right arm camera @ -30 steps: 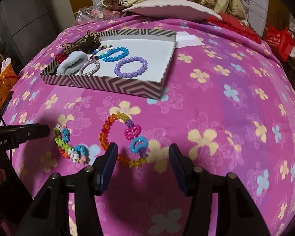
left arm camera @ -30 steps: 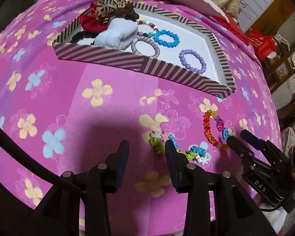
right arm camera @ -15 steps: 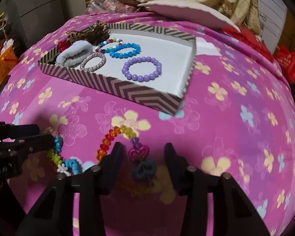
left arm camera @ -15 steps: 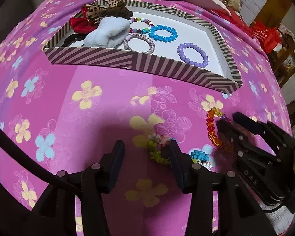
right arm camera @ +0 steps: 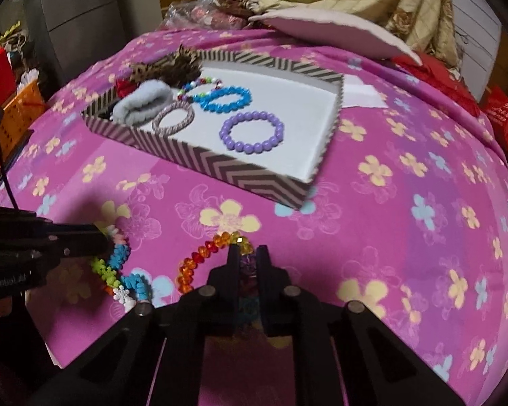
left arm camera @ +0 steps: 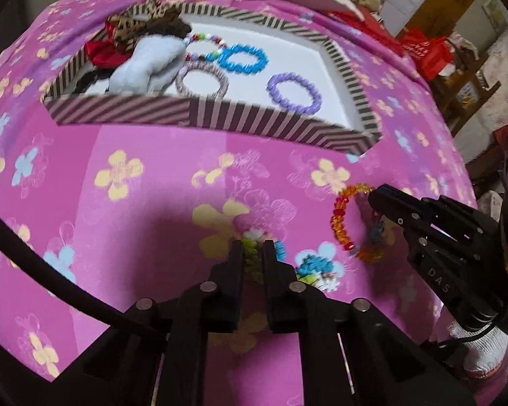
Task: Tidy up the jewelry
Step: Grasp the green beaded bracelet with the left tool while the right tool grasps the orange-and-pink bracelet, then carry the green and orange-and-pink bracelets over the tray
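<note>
Fingers of the left gripper [left arm camera: 253, 253] pinch a multicoloured flower-bead bracelet [right arm camera: 120, 270]; the right gripper [right arm camera: 248, 260], marked "DAS", pinches an orange-and-red faceted bead bracelet [right arm camera: 199, 260] near a chevron-striped cardboard tray [right arm camera: 240, 169].

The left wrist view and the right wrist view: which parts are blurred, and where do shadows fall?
Left wrist view: the striped box and its blue bracelet are smeared by motion; a dark shadow lies on the pink cloth ahead of the jaws. Right wrist view: sharper, the purple bracelet reads clearly; shadow darkens the cloth near the bottom edge.
</note>
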A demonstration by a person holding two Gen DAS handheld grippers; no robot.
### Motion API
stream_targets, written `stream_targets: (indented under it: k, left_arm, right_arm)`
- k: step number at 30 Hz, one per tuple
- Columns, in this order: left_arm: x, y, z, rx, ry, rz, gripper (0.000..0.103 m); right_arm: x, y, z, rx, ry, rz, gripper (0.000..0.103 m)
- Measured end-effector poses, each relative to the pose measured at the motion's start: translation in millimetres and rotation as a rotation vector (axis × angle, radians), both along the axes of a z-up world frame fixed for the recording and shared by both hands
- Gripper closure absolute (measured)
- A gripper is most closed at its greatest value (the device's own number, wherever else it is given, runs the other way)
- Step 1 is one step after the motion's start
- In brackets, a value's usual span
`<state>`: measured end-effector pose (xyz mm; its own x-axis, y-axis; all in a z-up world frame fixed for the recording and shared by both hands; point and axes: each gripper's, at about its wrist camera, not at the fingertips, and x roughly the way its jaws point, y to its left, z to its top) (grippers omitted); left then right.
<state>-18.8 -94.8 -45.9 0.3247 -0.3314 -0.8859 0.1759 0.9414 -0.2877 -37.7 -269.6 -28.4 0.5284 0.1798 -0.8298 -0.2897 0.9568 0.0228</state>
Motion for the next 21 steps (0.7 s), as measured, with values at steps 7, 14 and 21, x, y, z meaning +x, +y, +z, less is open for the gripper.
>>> stream_targets:
  k: [7,14,21]
  left_arm:
    - [6.1,2.8,36.3,-0.056,-0.053,-0.021,0.081]
    - [16.8,9.4,58.8,-0.057,-0.087,-0.003,0.081]
    - [33.4,11.8,88.0,-0.04,-0.148,0.011,0.081]
  right_arm:
    - [-9.0,-10.5,36.6,0.023,-0.069,-0.017,0.094]
    - [-6.4,-13.2,60.7,0.014,-0.116,-0.025,0.094]
    - [7.9,-15.2,80.6,0.012,-0.146,-0.029,0.094]
